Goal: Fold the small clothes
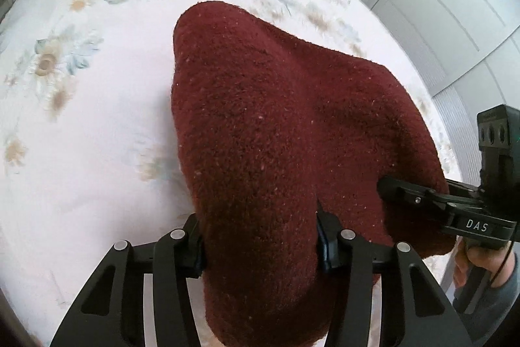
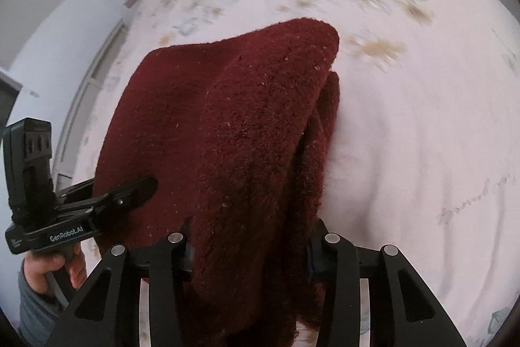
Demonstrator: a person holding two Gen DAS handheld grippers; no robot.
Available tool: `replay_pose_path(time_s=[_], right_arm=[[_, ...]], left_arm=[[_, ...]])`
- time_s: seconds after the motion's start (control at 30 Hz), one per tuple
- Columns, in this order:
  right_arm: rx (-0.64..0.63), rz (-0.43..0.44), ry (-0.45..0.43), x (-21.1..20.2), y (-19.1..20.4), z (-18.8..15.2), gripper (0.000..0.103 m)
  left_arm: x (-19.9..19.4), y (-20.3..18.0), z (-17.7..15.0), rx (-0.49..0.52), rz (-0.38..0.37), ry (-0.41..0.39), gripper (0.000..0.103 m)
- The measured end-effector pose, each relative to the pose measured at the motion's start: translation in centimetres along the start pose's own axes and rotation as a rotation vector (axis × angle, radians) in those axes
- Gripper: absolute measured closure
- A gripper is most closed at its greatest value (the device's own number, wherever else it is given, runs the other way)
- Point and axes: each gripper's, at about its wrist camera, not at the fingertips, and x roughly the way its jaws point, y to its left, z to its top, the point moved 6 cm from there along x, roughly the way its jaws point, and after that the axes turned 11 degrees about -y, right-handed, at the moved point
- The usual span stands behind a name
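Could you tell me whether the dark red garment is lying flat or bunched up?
Bunched up: the dark red garment humps in folds, both grippers clamping its near edge above the floral bedspread.

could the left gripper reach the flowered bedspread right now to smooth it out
Probably not. The left gripper is shut on a thick bunch of the dark red knit garment, which hangs in front of it over the bedspread. The right gripper grips the same garment, so neither is free.

Right gripper [image 2: 250, 252] clamped on maroon cloth [image 2: 234, 132]; left gripper [image 2: 143, 187] grips its far edge above floral bedspread [image 2: 422, 119].
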Motion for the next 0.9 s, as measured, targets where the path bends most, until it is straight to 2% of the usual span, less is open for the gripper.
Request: replay_pose_path(time_s=[0.13, 0.23, 0.33, 0.43, 0.53, 0.6, 0.67, 0.7, 0.83, 0.9], right_arm=[[-0.047, 0.014, 0.004, 1.2, 4.4, 0.0, 0.058], [-0.044, 0.009, 0.043, 3.6, 6.6, -1.6, 0.057], [-0.061, -0.025, 0.084, 6.3, 7.0, -3.1, 0.057], [-0.077, -0.088, 0.114, 8.4, 6.4, -5.1, 0.051], [-0.046, -0.089, 0.092, 8.7, 5.7, -5.5, 0.044], [-0.077, -0.109, 0.086, 8.4, 5.5, -5.5, 0.038], [-0.130, -0.157, 0.071, 7.6, 5.2, -5.3, 0.024], [-0.144, -0.179, 0.061, 7.4, 5.3, -5.1, 0.023], [-0.152, -0.196, 0.008, 5.8, 6.1, -4.2, 0.020], [-0.176, -0.212, -0.011, 5.1, 6.3, -4.1, 0.016]], left_arm=[[-3.6, 2.8, -0.3, 0.010, 0.028, -0.040, 0.058], [-5.0, 5.8, -2.2, -0.011, 0.052, -0.040, 0.058], [-4.3, 7.8, -4.6, -0.047, 0.055, -0.013, 0.057], [-2.4, 10.5, -7.5, -0.083, 0.065, 0.024, 0.055], [-1.4, 11.0, -8.2, -0.100, 0.069, -0.001, 0.045], [-1.4, 10.7, -8.4, -0.094, 0.076, -0.002, 0.041], [-1.8, 10.9, -8.5, -0.079, 0.093, -0.003, 0.038], [-2.5, 12.0, -8.4, -0.071, 0.109, -0.004, 0.035], [-3.8, 11.6, -8.0, -0.050, 0.154, -0.031, 0.024], [-4.8, 11.9, -8.2, -0.061, 0.168, -0.036, 0.001]])
